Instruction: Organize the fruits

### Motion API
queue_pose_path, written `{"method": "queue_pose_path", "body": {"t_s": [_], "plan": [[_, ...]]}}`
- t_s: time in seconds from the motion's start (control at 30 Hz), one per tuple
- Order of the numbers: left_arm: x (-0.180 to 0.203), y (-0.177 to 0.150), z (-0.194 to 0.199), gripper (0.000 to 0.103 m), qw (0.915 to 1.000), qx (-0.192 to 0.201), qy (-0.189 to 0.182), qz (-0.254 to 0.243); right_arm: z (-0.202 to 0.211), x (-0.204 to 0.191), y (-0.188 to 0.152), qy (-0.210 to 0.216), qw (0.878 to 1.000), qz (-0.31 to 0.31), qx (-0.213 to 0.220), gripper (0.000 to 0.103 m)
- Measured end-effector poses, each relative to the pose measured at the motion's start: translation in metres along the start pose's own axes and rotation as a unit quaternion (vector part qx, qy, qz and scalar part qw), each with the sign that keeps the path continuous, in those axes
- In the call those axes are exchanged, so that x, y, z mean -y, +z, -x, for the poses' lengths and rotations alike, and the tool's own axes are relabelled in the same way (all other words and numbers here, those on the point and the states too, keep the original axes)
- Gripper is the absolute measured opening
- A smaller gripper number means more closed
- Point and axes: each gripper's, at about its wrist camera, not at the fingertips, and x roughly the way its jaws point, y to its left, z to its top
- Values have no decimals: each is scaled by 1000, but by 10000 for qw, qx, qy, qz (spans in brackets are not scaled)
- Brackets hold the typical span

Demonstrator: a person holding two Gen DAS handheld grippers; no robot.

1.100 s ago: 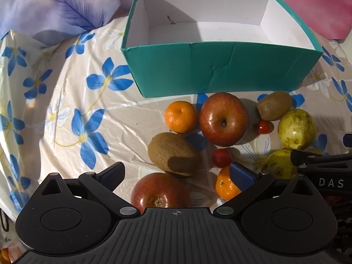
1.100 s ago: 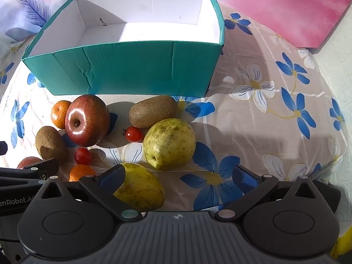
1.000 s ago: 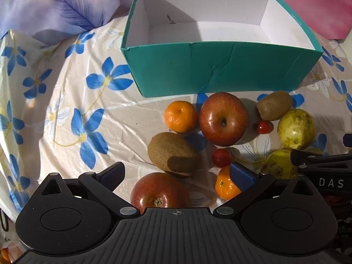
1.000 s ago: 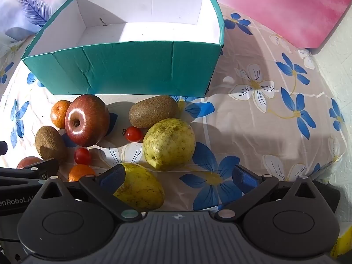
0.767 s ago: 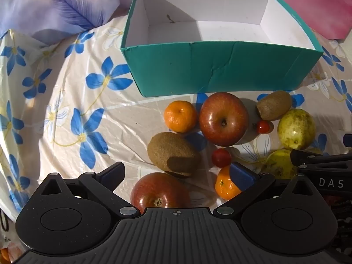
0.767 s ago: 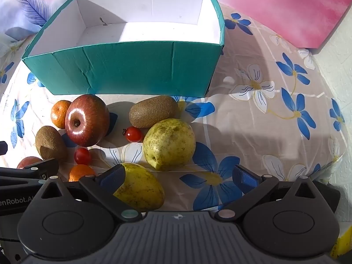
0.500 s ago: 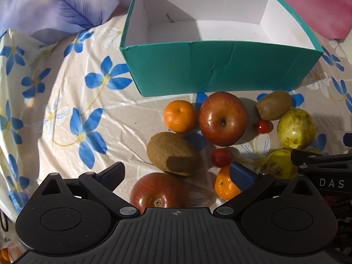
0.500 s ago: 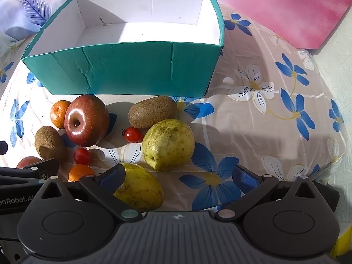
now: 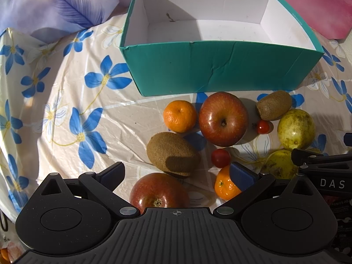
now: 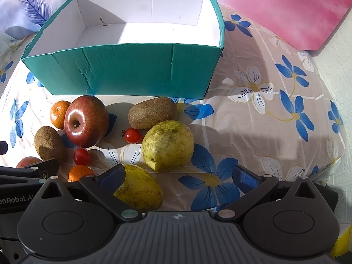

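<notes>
Comparing with the frames a second earlier, almost nothing differs: the fruit sits a hair lower and leftward in both views, a slight drift of the cameras, and no piece has left the cloth. Judgement: sorting has not begun; this reads as a pause before the first pick. The teal box (image 9: 220, 70) stands empty, white floor bare, at the far side of the flowered tablecloth (image 9: 66, 114). Just in front of it lie a mandarin (image 9: 179, 116), a big red apple (image 9: 223, 118) touching it, a kiwi (image 10: 151, 112) and a cherry tomato (image 10: 132, 135). Nearer lie a second kiwi (image 9: 173, 154), a second tomato (image 9: 220, 158), a second mandarin (image 9: 224, 186) and a second apple (image 9: 158, 194). Two yellow-green pears, one round (image 10: 167, 145), one long (image 10: 138, 190), lie to the right. Left gripper (image 9: 177, 173) is spread wide, holding nothing, the near apple low between its fingers, not touched. Right gripper (image 10: 178, 177) is likewise wide and empty; its left pad (image 10: 111, 177) overlaps the long pear in view, contact uncertain.
</notes>
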Motion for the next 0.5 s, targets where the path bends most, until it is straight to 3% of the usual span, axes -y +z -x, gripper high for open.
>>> {"method": "queue_pose_path", "body": {"t_s": [0.5], "plan": [[-2, 1, 1, 103, 10000, -21, -15, 8, -1, -1, 0, -13, 10000, 6, 0, 103]]}}
